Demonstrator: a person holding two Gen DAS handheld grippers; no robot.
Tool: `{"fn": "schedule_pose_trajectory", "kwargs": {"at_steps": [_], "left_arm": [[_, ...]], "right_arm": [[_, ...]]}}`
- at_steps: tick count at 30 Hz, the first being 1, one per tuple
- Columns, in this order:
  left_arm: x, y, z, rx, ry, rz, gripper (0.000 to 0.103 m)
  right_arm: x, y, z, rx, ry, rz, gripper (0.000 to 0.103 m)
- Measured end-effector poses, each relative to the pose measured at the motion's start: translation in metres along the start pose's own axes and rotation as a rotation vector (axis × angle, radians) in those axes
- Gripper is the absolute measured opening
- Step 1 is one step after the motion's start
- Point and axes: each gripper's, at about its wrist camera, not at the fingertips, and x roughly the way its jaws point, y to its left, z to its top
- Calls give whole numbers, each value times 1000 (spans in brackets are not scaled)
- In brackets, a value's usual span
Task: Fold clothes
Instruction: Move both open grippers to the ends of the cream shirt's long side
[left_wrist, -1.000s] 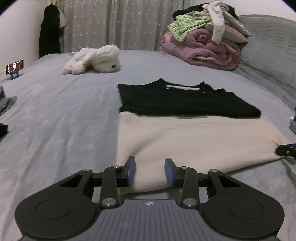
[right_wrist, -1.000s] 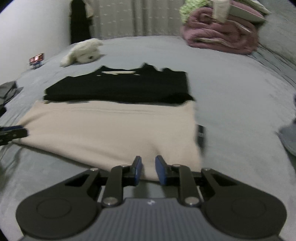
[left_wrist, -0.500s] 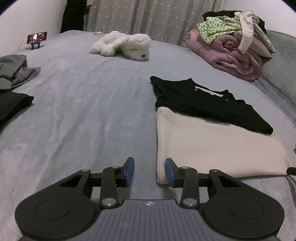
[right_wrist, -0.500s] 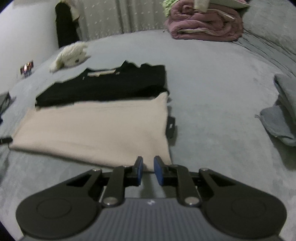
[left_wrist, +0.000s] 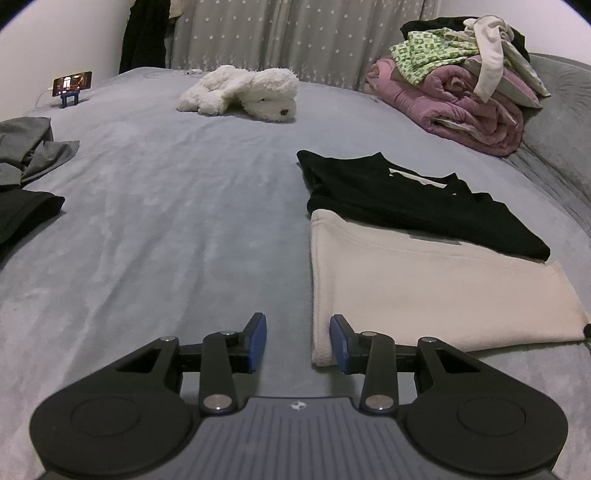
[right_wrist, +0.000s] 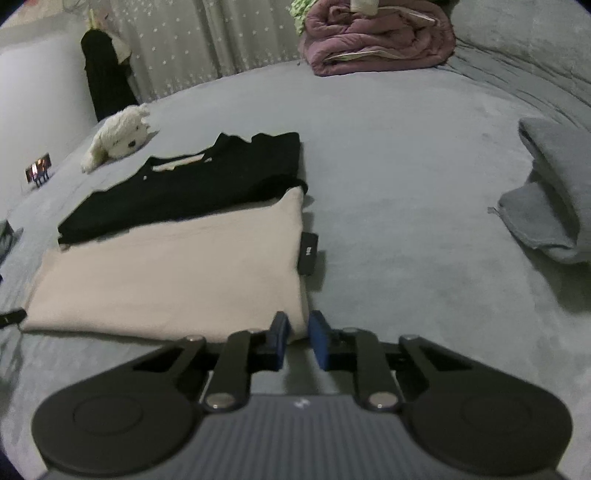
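Hovering at the cream garment's (left_wrist: 424, 291) near corners, lower frame: left gripper (left_wrist: 298, 343) released, right gripper (right_wrist: 298, 338) closing, nothing visibly pinched; next, gripping both corners.

White plush dog (left_wrist: 243, 94), phone on stand (left_wrist: 71, 84).

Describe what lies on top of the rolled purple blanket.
On the purple blanket lie a green patterned garment, cream clothes and something black. What is buried beneath them is covered.
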Motion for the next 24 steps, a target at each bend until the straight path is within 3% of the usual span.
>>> {"fn": "schedule_pose_trajectory", "kwargs": {"at_steps": [4,10,19,24], "left_arm": [[1,0,0,7,3,5,38],[2,1,0,6,6,3,38],[1,3,1,4,15,-5,38],[-3,8,4,-39,35,-20,38]], "right_arm": [[-5,-3,0,19,4,15,13],[-19,7,-3,-70,-30,1,12],[-1,10,-8,-122,14,-47,13],[-6,5,-5,-106,2,-47,20]]}}
